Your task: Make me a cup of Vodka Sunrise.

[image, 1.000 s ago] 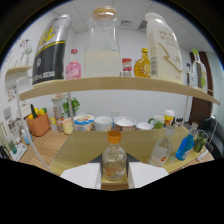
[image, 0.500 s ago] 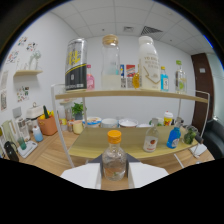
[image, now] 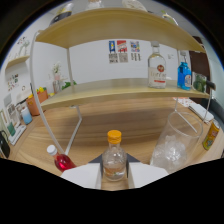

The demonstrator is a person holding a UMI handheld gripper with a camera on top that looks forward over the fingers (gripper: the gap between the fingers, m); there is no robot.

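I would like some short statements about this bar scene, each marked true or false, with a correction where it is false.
1. The small bottle held between the fingers has an orange cap. True.
2. The clear glass beside that bottle holds ice. True.
3. The small bottle with red liquid lies on the same side of the fingers as the glass. False: it is on the opposite side of the held bottle.
4. A clear bottle with a red label stands on the lower shelf. True.
5. The gripper is wide open with nothing in it. False: both fingers press on the small bottle.
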